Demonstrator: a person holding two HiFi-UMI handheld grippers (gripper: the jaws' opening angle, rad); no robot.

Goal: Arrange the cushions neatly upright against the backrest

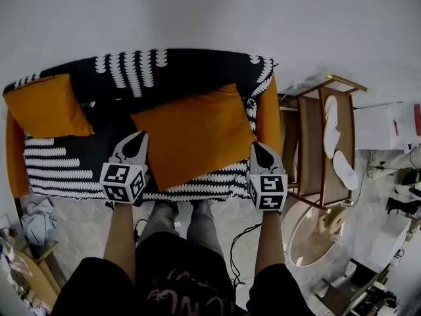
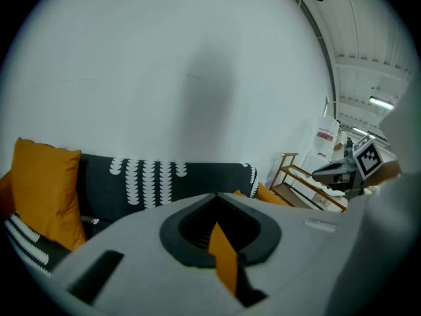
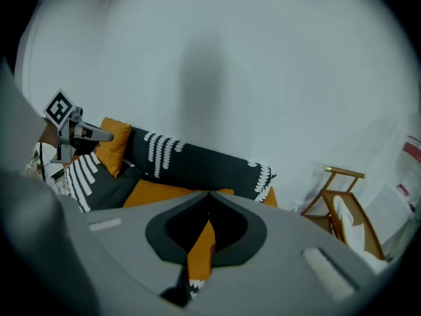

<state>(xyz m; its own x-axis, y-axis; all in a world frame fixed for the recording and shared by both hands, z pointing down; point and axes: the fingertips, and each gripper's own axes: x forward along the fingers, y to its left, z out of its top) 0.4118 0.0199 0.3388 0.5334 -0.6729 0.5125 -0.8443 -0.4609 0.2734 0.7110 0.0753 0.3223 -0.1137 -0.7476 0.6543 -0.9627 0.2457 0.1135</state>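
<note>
A large orange cushion (image 1: pixel 194 133) lies flat on the seat of the sofa (image 1: pixel 268 117), which is covered by a black-and-white throw (image 1: pixel 151 68). A smaller orange cushion (image 1: pixel 49 107) leans upright in the sofa's left corner (image 2: pixel 43 189). My left gripper (image 1: pixel 137 137) hovers at the flat cushion's left edge, jaws shut and empty (image 2: pixel 216 196). My right gripper (image 1: pixel 257 147) is over that cushion's near right corner, also shut with nothing held (image 3: pixel 209 195). Orange fabric shows through the slit between each pair of jaws.
A wooden rack (image 1: pixel 322 143) holding white slippers stands right of the sofa, with a round wooden piece (image 1: pixel 316 232) in front of it. The person's legs (image 1: pixel 177 219) stand at the sofa's front edge. Clutter (image 1: pixel 36 219) lies on the floor at the lower left.
</note>
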